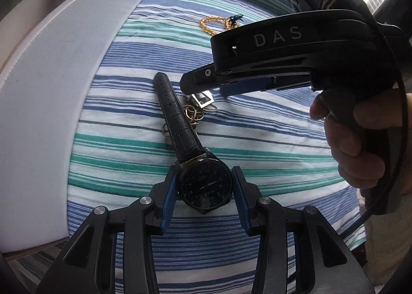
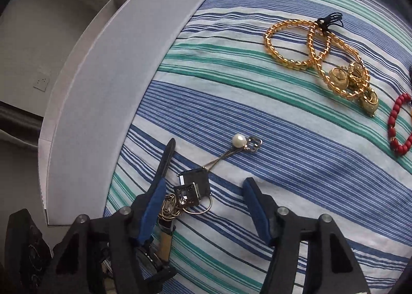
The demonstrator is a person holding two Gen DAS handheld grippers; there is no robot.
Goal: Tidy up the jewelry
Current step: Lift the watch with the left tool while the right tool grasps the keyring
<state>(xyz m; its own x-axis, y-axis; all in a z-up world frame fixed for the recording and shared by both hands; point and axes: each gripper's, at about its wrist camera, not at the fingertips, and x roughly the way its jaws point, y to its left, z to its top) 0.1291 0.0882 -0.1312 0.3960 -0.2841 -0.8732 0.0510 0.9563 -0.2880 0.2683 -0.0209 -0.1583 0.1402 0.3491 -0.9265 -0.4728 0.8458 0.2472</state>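
A black watch (image 1: 204,186) with a leather strap (image 1: 175,113) lies on the striped cloth. My left gripper (image 1: 204,191) is open, its blue pads on either side of the watch face. My right gripper (image 2: 203,196) is open above a tangle of earrings (image 2: 191,191) with square dark pendants and gold rings; in the left wrist view it (image 1: 203,88) hovers over the same tangle (image 1: 198,106) beside the strap. A pearl earring (image 2: 239,140) lies just beyond. The strap tip (image 2: 168,149) shows by my right gripper's left finger.
A white box lid or board (image 1: 51,88) borders the cloth on the left, also in the right wrist view (image 2: 116,75). An amber bead necklace with gold earrings (image 2: 322,54) and a red bead bracelet (image 2: 397,124) lie far right on the striped cloth (image 2: 283,126).
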